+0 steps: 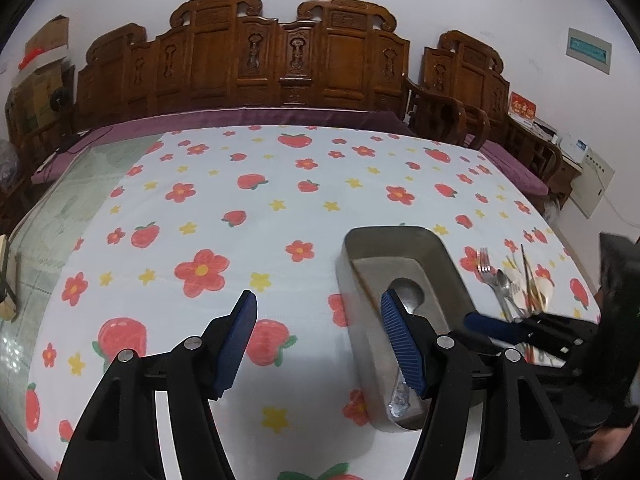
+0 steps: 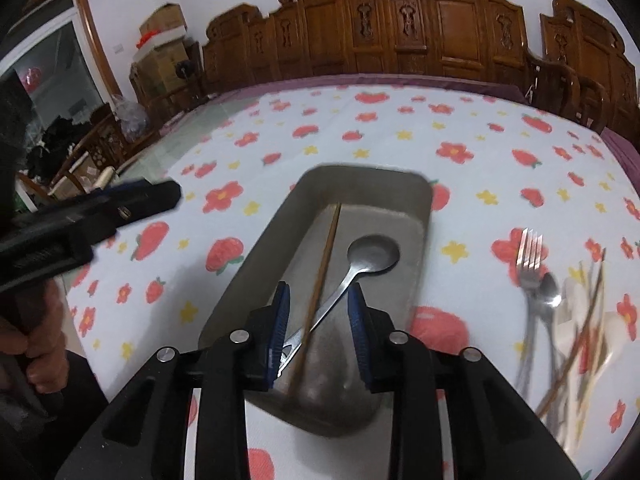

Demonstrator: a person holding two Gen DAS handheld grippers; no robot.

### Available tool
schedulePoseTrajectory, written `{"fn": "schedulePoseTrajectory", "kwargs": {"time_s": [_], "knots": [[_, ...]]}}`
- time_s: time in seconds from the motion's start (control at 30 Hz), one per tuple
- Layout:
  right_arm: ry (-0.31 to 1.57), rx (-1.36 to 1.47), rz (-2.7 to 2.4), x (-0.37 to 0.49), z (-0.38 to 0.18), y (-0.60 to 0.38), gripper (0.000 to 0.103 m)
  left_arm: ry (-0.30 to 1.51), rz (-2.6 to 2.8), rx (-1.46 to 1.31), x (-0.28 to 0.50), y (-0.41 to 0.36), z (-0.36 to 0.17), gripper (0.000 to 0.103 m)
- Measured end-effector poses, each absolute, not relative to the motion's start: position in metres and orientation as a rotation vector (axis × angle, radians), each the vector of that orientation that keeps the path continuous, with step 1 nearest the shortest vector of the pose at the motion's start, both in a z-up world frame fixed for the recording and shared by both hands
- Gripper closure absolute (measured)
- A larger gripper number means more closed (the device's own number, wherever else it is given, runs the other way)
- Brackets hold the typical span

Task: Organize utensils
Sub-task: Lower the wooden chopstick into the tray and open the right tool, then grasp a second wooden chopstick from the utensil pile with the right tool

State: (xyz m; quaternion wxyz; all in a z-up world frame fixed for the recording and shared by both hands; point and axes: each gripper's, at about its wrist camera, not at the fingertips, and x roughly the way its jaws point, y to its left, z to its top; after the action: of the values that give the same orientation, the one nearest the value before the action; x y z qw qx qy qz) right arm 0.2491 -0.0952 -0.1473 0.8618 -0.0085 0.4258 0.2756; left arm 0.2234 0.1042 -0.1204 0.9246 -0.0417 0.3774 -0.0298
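Note:
A grey metal tray [image 2: 256, 248] lies on the flowered tablecloth, also seen in the left wrist view [image 1: 360, 240]. In it lie a metal spoon [image 2: 374, 254] and a brown chopstick [image 2: 326, 248]. My right gripper [image 2: 318, 320] hovers open over the tray's near end, jaws either side of the spoon handle and chopstick, holding nothing. My left gripper [image 1: 318, 336] is open and empty, left of the tray; its right finger [image 1: 400, 344] overlaps the tray. A pile with a fork [image 2: 530, 256], spoon [image 2: 550, 286] and chopsticks lies right of the tray, blurred.
The flowered tablecloth [image 1: 240, 216] covers a wide table. Carved wooden chairs [image 1: 248, 60] line the far edge. Cardboard boxes [image 2: 160, 40] stand at the back left. The left gripper's body [image 2: 92, 208] reaches in at the right wrist view's left side.

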Motion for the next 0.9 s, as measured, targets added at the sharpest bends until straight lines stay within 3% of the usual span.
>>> {"fn": "schedulePoseTrajectory", "kwargs": {"time_s": [0.4, 0.8, 0.9], "knots": [[0.780, -0.109, 0.436, 0.232, -0.097, -0.216, 0.071, 0.728, -0.157, -0.042, 0.208, 0.049, -0.112, 0.041], [0.857, -0.034, 0.306, 0.242, -0.143, -0.285, 0.071, 0.722, -0.237, -0.015, 0.196, -0.006, -0.118, 0.041], [0.892, 0.002, 0.315, 0.248, -0.161, -0.282, 0.076, 0.726, -0.249, -0.003, 0.193, -0.017, -0.123, 0.041]]}}
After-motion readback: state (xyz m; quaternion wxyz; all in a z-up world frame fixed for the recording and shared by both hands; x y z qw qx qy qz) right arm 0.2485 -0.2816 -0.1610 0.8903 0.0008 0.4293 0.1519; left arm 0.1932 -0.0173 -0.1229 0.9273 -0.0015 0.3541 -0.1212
